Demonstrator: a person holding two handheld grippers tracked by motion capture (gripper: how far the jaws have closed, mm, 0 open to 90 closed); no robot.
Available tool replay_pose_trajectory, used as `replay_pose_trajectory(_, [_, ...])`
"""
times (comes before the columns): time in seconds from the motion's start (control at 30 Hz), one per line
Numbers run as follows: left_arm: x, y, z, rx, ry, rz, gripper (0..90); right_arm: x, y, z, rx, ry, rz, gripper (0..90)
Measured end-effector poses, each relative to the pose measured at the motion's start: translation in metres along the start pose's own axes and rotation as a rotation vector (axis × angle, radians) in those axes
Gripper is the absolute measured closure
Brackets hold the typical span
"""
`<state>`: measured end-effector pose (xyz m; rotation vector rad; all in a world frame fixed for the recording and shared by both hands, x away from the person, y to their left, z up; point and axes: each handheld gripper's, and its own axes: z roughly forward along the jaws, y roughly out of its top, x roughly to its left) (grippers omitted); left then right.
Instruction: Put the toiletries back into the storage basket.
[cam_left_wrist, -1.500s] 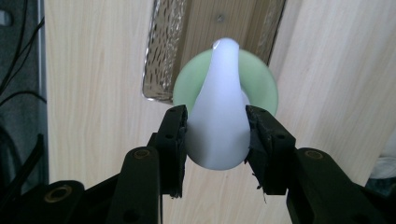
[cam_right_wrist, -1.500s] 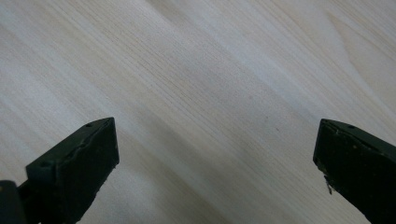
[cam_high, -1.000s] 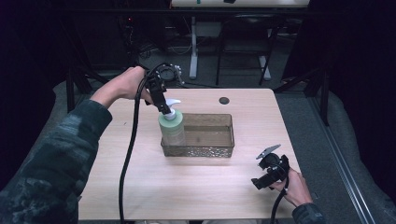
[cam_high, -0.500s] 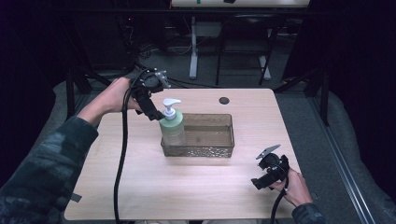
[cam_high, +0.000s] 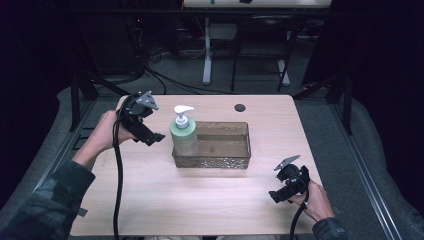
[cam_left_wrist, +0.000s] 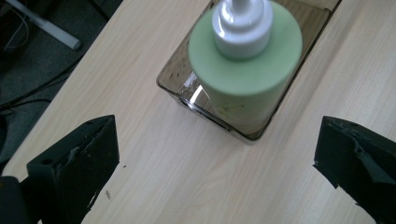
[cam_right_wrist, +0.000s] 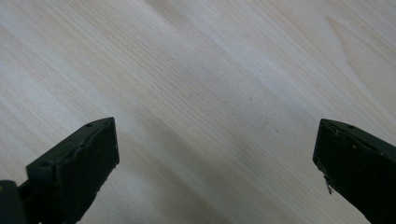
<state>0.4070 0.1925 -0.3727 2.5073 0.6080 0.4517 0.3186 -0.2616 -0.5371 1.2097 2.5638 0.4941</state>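
Green soap bottle stands in a tray, with 2 grippers nearby.

Low at the right of the high view, the right gripper (cam_high: 276, 195) rests by the near edge of the wooden table (cam_high: 150, 200), its jaws wide apart with nothing in them. In the middle, the soap bottle (cam_high: 183, 134) stands up straight in the left end of the clear brown tray (cam_high: 220, 161). At the middle left, the left gripper (cam_high: 154, 139) sits just beside the bottle, not touching it. Its jaws are wide too and hold nothing.
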Motion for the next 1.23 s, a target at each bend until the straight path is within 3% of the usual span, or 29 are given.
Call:
replay_pose_trajectory(0.13, [-0.007, -0.02, 0.007, -0.011, -0.001, -0.025, 0.0, 0.0, 0.0, 0.0, 0.003, 0.002, 0.001, 0.0])
replay_pose_trajectory(0.63, [-0.029, -0.089, 0.042, -0.07, 0.004, -0.179, 0.0, 0.0, 0.0, 0.002, 0.001, -0.01, -0.008, 0.0])
replay_pose_trajectory(0.73, [-0.03, -0.095, 0.049, -0.042, -0.006, -0.183, 0.0, 0.001, 0.0, 0.001, -0.003, -0.011, -0.009, 0.0])
replay_pose_trajectory(1.0, [-0.032, -0.107, 0.056, -0.051, -0.004, -0.22, 0.0, 0.001, 0.0, 0.001, -0.006, -0.014, -0.013, 0.0])
replay_pose_trajectory(1.23, [-0.035, -0.116, 0.062, -0.027, -0.03, -0.212, 0.0, 0.0, 0.0, 0.001, -0.01, -0.014, -0.013, 0.0])
